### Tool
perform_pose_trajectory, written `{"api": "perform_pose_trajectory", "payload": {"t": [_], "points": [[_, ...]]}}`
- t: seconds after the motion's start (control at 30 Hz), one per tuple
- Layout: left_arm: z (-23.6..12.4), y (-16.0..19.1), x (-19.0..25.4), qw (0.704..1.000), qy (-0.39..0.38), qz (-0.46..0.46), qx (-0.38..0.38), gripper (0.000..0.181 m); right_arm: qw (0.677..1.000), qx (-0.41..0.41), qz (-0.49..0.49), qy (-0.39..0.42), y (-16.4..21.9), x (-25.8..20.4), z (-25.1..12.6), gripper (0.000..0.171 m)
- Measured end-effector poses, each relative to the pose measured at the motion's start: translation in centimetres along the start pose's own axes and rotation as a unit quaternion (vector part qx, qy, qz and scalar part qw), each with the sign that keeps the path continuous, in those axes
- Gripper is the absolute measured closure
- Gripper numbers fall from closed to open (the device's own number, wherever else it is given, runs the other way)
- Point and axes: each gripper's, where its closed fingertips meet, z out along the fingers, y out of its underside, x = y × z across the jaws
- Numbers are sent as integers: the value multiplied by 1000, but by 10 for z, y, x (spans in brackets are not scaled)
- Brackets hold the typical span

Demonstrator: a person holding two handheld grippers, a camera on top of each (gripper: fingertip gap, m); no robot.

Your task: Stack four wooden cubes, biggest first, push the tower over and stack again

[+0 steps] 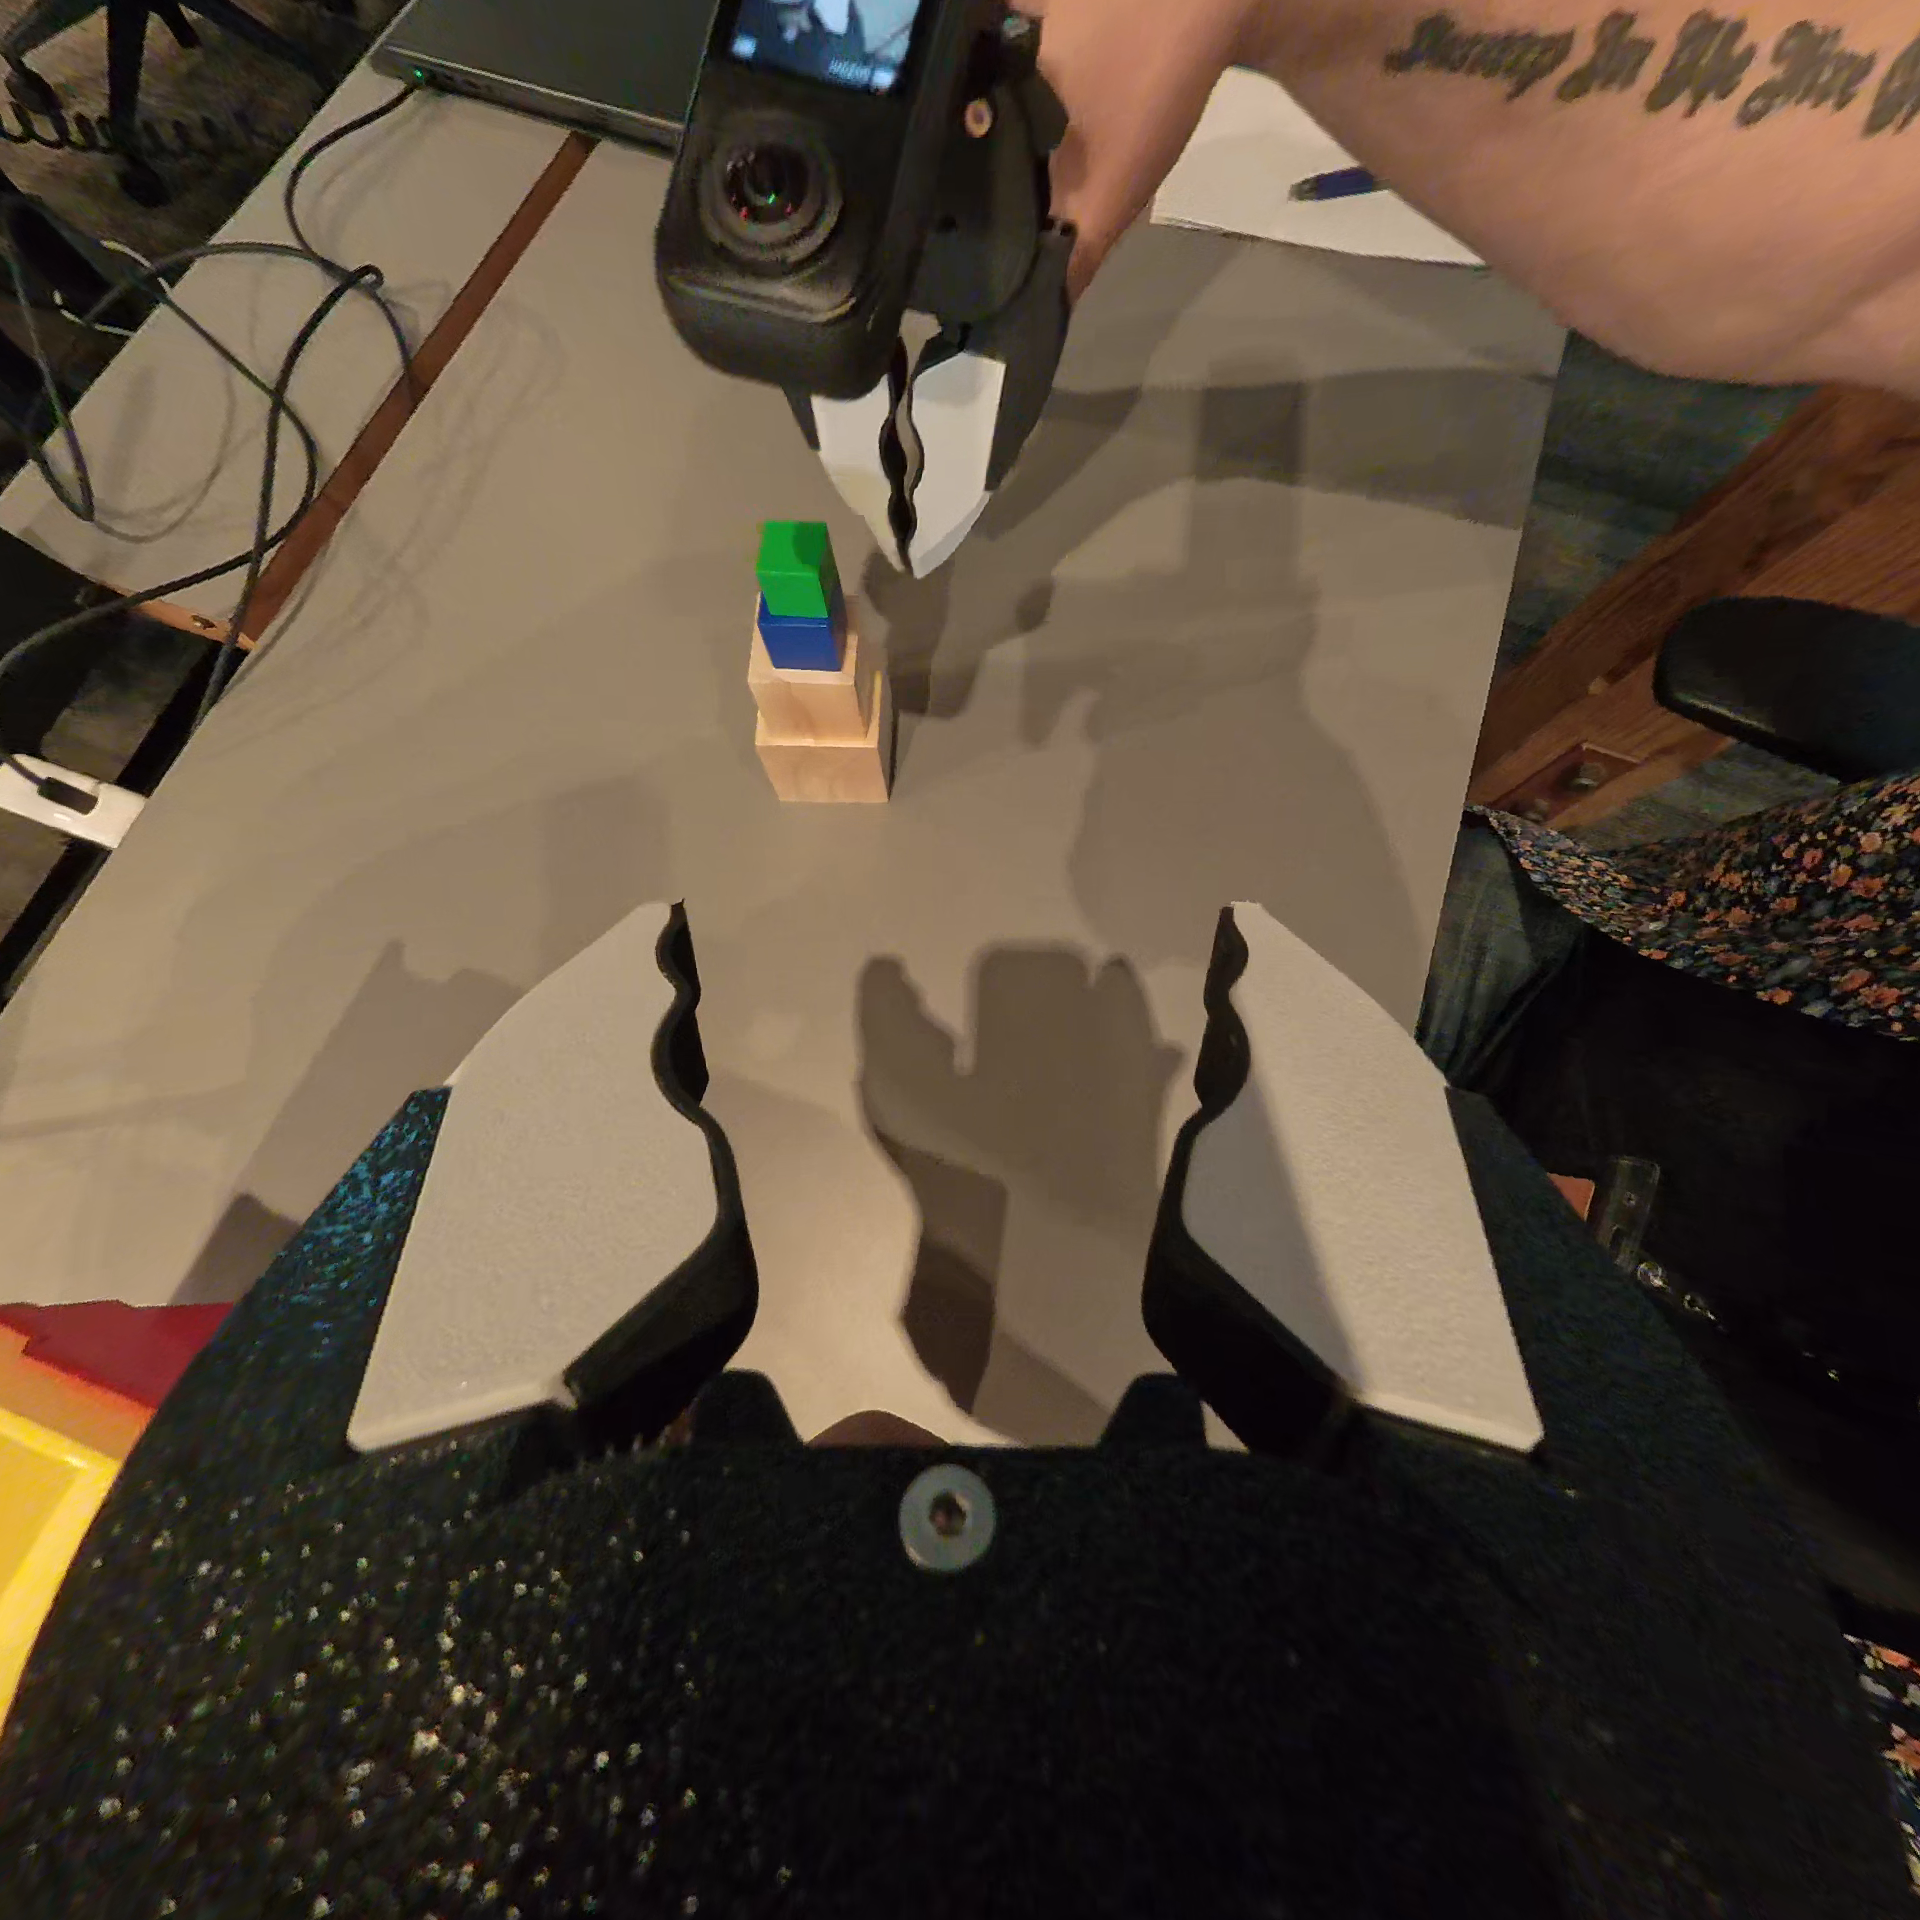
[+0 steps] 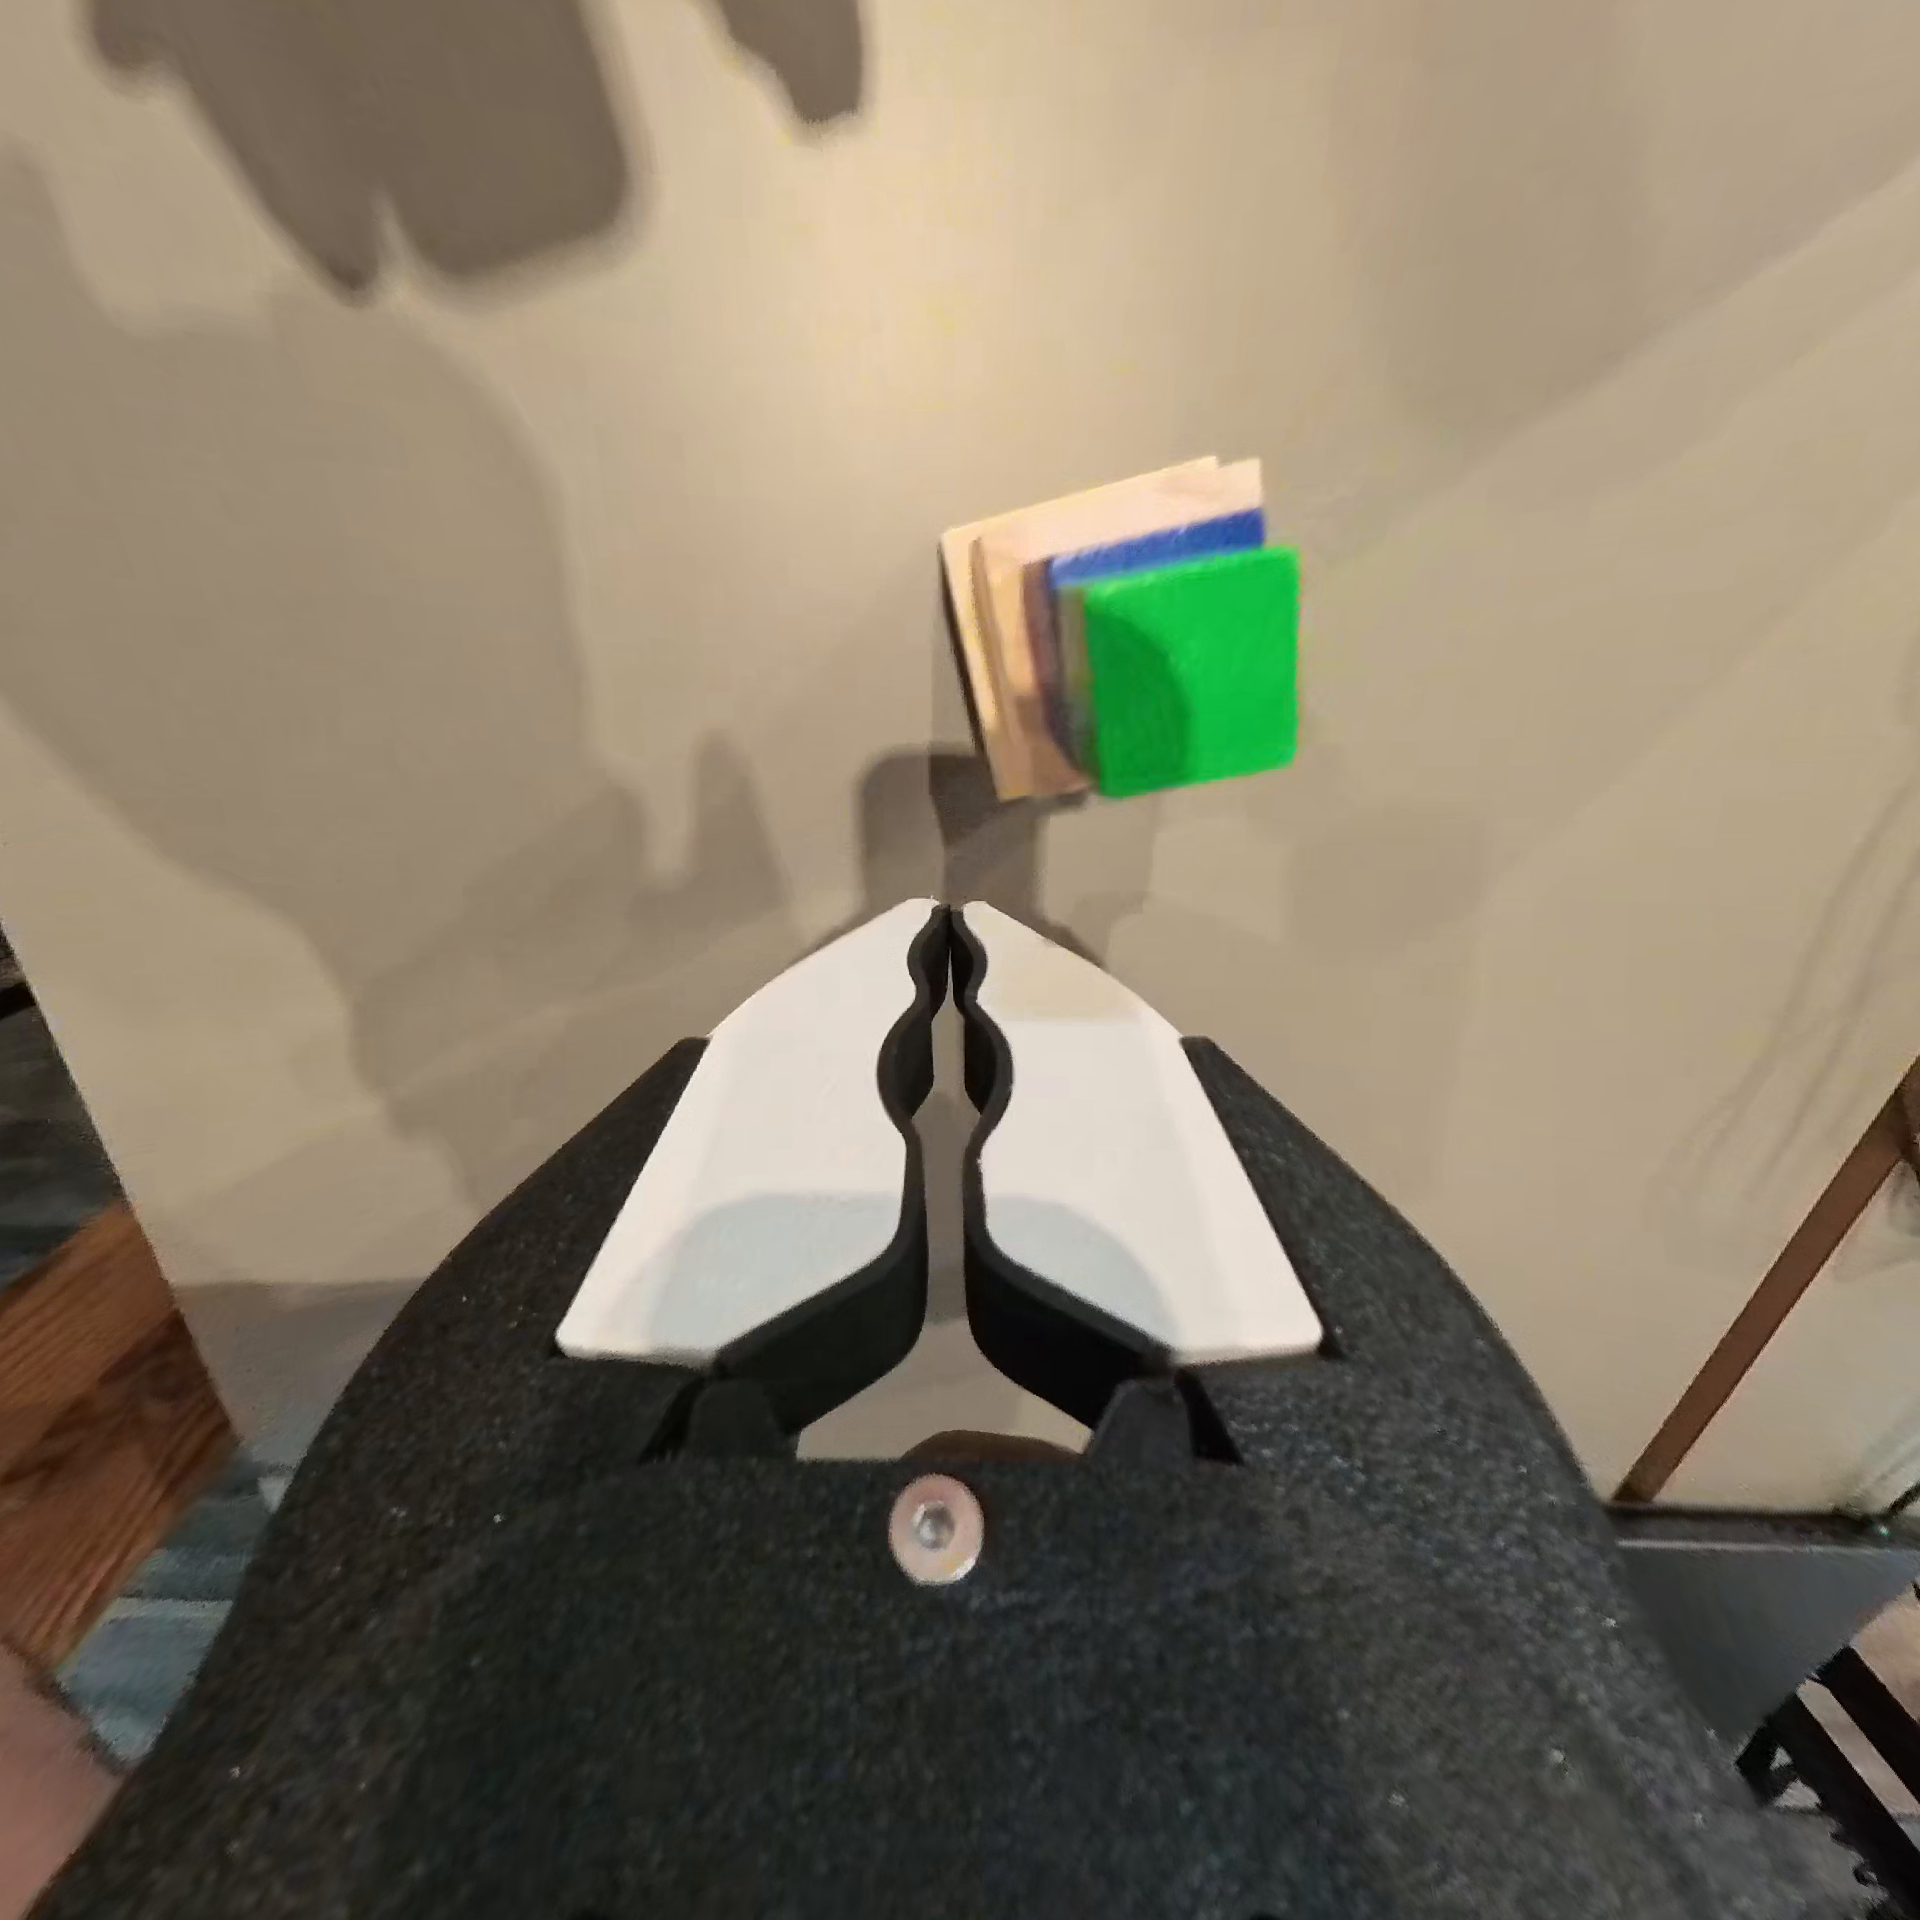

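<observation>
A four-cube stack stands upright on the grey tabletop (image 1: 1143, 727): a green painted cube (image 1: 796, 569) on a blue painted cube (image 1: 798, 642) on two plain wooden cubes (image 1: 823, 740). Your right gripper (image 1: 906, 566), jaws closed on nothing, hangs just beside the stack's top. Your left gripper (image 1: 956, 914) hovers nearer you, jaws wide open and empty.

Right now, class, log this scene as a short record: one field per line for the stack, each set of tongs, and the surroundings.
stack: green block on blue block on two plain wooden blocks, layers slightly offset
surface: grey table
left tongs: open, empty, short of the stack
right tongs: shut, empty, tips hanging just beside the stack's top
surroundings: cables, laptop, yellow tray
</observation>
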Motion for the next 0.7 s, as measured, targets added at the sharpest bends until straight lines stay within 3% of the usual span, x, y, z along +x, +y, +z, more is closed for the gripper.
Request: {"api": "perform_pose_trajectory", "payload": {"t": [0.03, 0.37, 0.7], "points": [[-1, 0, -1, 1000, -1, -1, 1, 88, 1000, -1, -1, -1, -3, 3, 3, 171], [-5, 3, -9, 1000, -4, -10, 7, 88, 1000, 8, -26, -9, -35, 15, 12, 171], [-6, 2, -10, 1000, -5, -12, 9, 88, 999, 9, -29, -11, -40, 13, 9, 171]]}}
